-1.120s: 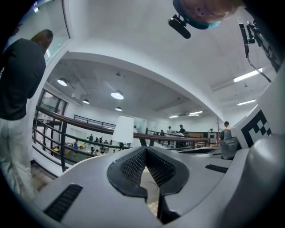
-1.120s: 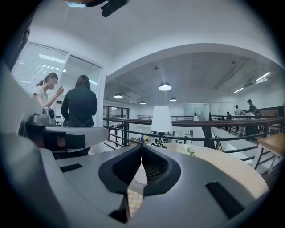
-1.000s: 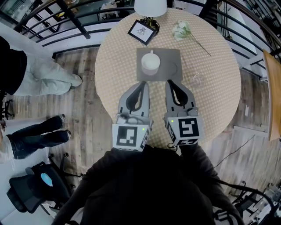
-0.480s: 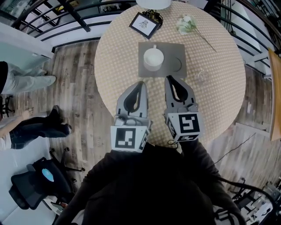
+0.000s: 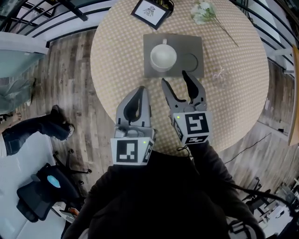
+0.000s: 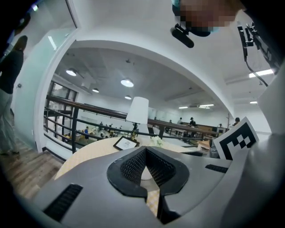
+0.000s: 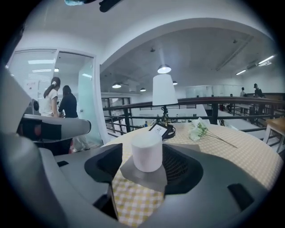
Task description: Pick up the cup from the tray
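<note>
A white cup (image 5: 163, 57) stands on the left half of a grey square tray (image 5: 194, 65) on the round checked table (image 5: 117, 60). My right gripper (image 5: 174, 78) is at the tray's near edge, a little short of the cup. Its jaws are opening and nothing is between the pads. In the right gripper view the cup (image 7: 147, 151) sits straight ahead on the tray (image 7: 141, 174), framed by that gripper (image 7: 144, 168). My left gripper (image 5: 139, 91) hovers over the cloth left of it, jaws shut and empty. Its tips (image 6: 146, 153) meet in its own view.
A black picture frame (image 5: 149, 11) and a sprig of white flowers (image 5: 202, 13) lie at the table's far side. A small clear glass object (image 5: 219, 77) lies right of the tray. A lamp (image 7: 164, 89) stands behind the frame. Railings ring the table and people stand at the left.
The right gripper's jaws have gone from shut to spread apart. Both grippers have come nearer to the tray's near edge.
</note>
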Demonstrator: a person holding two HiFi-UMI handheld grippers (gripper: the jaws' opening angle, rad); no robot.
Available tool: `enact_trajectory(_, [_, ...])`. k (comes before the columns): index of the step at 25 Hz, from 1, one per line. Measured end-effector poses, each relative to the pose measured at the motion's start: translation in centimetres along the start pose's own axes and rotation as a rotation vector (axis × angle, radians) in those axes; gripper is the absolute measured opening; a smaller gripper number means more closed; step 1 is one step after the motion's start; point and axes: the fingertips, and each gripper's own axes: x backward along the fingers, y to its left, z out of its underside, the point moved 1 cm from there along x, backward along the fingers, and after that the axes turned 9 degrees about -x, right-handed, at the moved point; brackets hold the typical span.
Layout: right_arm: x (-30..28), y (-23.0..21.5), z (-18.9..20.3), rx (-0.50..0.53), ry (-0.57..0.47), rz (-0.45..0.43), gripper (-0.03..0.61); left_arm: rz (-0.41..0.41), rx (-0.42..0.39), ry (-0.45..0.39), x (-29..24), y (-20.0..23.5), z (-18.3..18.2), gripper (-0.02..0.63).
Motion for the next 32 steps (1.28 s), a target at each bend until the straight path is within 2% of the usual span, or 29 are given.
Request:
enact_trajectory(4, [-3.4, -0.6, 1.4, 0.012, 0.060, -0.022, 0.356, -0.016, 0.022, 0.040, -1.8, 1.6, 1.7, 0.005])
enact_trajectory(8, [-6.1, -0.6, 2.3, 0.010, 0.103, -0.064, 0.417, -0.031, 0.039, 0.079, -3.0, 2.7, 3.2, 0.005])
enact_trajectory(15, [-9.2, -0.4, 2.1, 0.060, 0.092, -0.074, 0.427, -0.034, 0.052, 0.110, -4.3, 4.2, 4.8, 0.005])
enact_trajectory(21, [-10.6, -0.7, 2.6, 0.047, 0.090, -0.043, 0.426, -0.045, 0.069, 0.125, -4.7, 5.2, 5.7, 0.005])
enact_trajectory(26, [-11.3, -1.4, 3.0, 0.080, 0.081, 0.009, 0.426, -0.060, 0.075, 0.127, -4.5, 5.8, 5.8, 0.005])
enact_trajectory(32, [-11.8, -0.9, 2.8, 0.107, 0.065, -0.020, 0.425, -0.076, 0.069, 0.123, -4.0, 6.1, 5.7, 0.005])
